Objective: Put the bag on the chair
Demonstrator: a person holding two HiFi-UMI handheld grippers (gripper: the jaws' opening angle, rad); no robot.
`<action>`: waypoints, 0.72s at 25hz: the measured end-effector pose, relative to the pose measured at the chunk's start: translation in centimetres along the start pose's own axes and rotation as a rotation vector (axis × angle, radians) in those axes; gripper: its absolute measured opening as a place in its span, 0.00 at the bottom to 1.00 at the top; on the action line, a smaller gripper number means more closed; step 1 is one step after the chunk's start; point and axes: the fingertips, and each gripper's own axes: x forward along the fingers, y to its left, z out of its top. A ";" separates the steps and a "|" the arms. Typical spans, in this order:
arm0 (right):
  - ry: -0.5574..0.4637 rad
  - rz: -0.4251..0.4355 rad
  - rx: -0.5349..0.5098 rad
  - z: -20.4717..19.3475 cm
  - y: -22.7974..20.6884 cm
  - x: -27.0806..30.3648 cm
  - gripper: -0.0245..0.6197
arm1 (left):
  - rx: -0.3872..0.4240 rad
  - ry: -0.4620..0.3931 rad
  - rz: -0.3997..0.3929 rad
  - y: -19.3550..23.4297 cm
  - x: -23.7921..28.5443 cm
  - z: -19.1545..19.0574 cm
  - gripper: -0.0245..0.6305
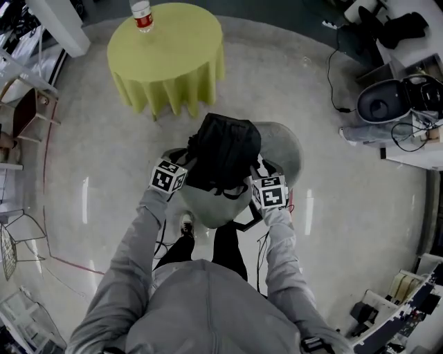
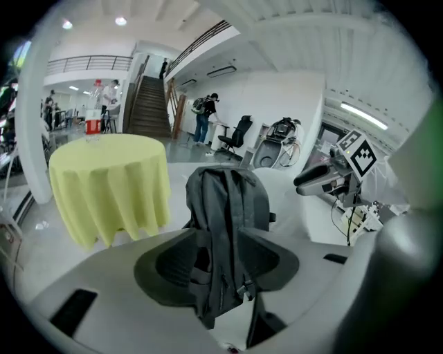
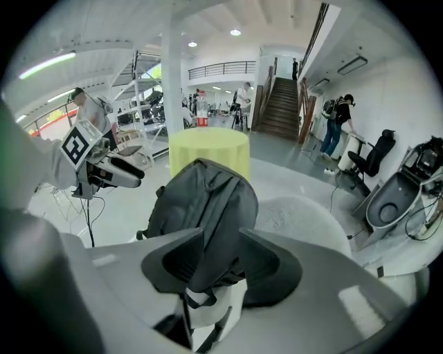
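A black backpack (image 1: 223,148) stands upright on the seat of a rounded grey chair (image 1: 282,146). My left gripper (image 1: 190,168) is at the bag's left side and my right gripper (image 1: 250,178) at its right side, both close to its lower part. In the left gripper view the backpack (image 2: 225,200) shows its straps just beyond my open left gripper (image 2: 220,261), the jaws standing wide and not pressing on it. In the right gripper view the backpack (image 3: 208,200) rises past my open right gripper (image 3: 219,257), with the chair (image 3: 308,214) behind it.
A round table with a yellow cloth (image 1: 166,52) stands just beyond the chair, a bottle (image 1: 141,15) on its far edge. Equipment and cables (image 1: 384,100) lie at the right, a wooden chair (image 1: 28,114) at the left. The floor is glossy.
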 end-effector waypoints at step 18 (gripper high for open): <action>-0.380 -0.126 -0.077 9.2 7.4 -19.5 0.05 | 0.342 -0.395 -0.153 -10.2 -18.5 11.2 0.04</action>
